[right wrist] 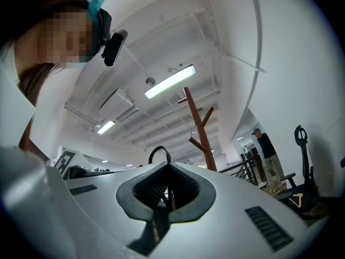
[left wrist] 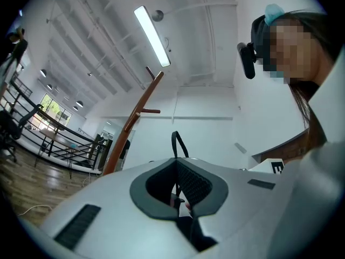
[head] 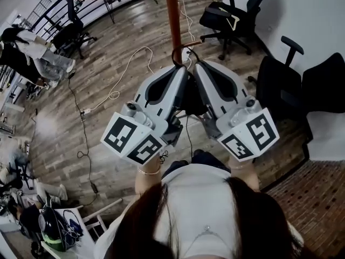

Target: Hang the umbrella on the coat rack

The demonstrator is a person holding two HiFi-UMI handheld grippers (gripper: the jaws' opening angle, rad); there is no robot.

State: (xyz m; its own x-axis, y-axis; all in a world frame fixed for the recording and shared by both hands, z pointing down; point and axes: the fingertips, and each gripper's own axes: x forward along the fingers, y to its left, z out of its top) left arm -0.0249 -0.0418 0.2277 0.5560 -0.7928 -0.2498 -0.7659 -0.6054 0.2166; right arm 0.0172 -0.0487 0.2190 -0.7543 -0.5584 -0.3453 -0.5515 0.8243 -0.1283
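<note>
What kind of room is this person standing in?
Probably an open-plan office or workshop: black office chairs, cables trailing over the wood floor, and strip lights on a bare ceiling.

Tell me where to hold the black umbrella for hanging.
Grip the black umbrella just below its black strap loop, from underneath, as the left gripper and right gripper do: the loop stands upright above their shut tips, free for the brown wooden coat rack.

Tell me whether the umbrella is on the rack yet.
Off. Its loop stands free above the shut jaws, apart from the rack and its pegs.
</note>
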